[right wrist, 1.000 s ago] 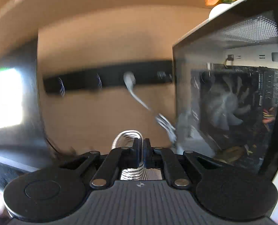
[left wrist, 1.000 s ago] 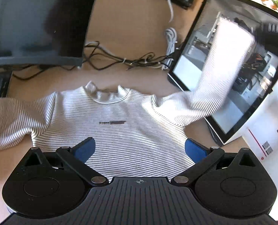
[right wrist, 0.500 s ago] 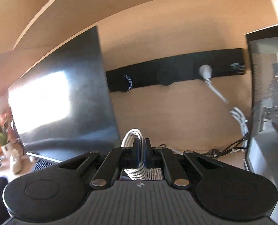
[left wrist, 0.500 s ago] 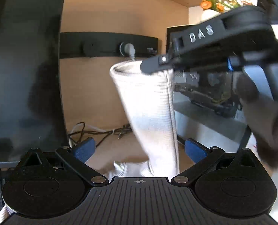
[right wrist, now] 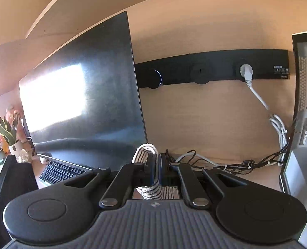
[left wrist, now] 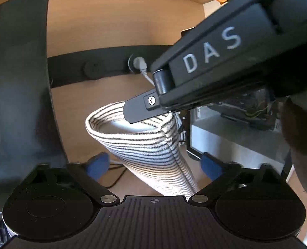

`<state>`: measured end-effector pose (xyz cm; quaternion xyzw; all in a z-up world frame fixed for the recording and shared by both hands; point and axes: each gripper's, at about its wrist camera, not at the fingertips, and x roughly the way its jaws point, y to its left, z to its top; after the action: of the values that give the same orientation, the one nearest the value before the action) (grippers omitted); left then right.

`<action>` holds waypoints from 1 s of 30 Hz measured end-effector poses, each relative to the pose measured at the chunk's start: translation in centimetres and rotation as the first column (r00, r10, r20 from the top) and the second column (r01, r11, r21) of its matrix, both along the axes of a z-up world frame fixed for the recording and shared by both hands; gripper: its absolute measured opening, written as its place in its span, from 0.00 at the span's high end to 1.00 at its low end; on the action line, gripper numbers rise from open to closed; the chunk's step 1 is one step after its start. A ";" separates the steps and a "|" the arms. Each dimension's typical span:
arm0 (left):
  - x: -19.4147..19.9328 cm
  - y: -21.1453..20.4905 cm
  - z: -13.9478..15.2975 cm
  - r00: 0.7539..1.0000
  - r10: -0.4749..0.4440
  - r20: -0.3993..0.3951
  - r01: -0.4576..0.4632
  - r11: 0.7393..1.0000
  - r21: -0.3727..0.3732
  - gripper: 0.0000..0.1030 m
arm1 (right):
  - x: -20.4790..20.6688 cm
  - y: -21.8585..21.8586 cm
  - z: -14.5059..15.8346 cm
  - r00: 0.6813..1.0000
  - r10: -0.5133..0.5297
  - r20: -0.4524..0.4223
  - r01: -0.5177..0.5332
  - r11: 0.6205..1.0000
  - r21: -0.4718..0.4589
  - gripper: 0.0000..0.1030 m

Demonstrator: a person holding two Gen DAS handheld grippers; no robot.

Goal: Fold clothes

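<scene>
- Blue pads of the left gripper (left wrist: 153,166) stand spread wide and touch nothing; the striped sleeve (left wrist: 145,143) rises between them toward 12 o'clock.
- Pressed together, the right gripper (right wrist: 156,169) pinches the sleeve's cuff (right wrist: 146,150), which loops over its tips at 11 o'clock.
- From the left wrist camera, the right gripper's finger reaches in from 2 o'clock and bites the cuff rim.
- A second ago the shirt lay flat on the desk with the sleeve just swung up; now the sleeve hangs as a near-upright tube.
- Farther out: monitor (right wrist: 81,95) at 10 o'clock, power strip (right wrist: 213,68) at 1, computer case (right wrist: 305,112) at 3.
</scene>
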<state>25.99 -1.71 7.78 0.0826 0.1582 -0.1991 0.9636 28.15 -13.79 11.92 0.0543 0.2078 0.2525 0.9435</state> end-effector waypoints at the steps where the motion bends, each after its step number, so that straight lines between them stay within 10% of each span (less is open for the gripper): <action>1: 0.2 0.2 0.0 1.000 0.000 -0.004 0.000 1.000 -0.009 0.31 | 0.0 -0.1 0.0 1.000 0.000 -0.002 0.000 1.000 0.004 0.96; 9: 1.5 1.9 0.1 1.000 0.008 -0.029 -0.010 0.997 -0.073 0.76 | 0.5 -0.8 -0.1 1.000 0.001 -0.004 -0.001 0.999 0.052 0.95; 19: 2.0 7.8 -3.2 0.983 0.114 -0.145 -0.133 0.982 -0.130 0.81 | 0.4 -5.0 -2.6 0.996 -0.078 -0.032 0.082 0.985 0.150 0.70; 30: 3.6 11.5 -9.1 0.927 0.201 -0.317 -0.237 0.968 -0.082 0.81 | -0.3 -6.7 -15.3 0.933 -0.134 -0.333 0.172 0.981 0.090 0.59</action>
<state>29.59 9.74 -1.32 -0.0247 0.3016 -0.1095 0.9468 27.87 -20.47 -3.39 0.1667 0.3407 0.1775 0.9081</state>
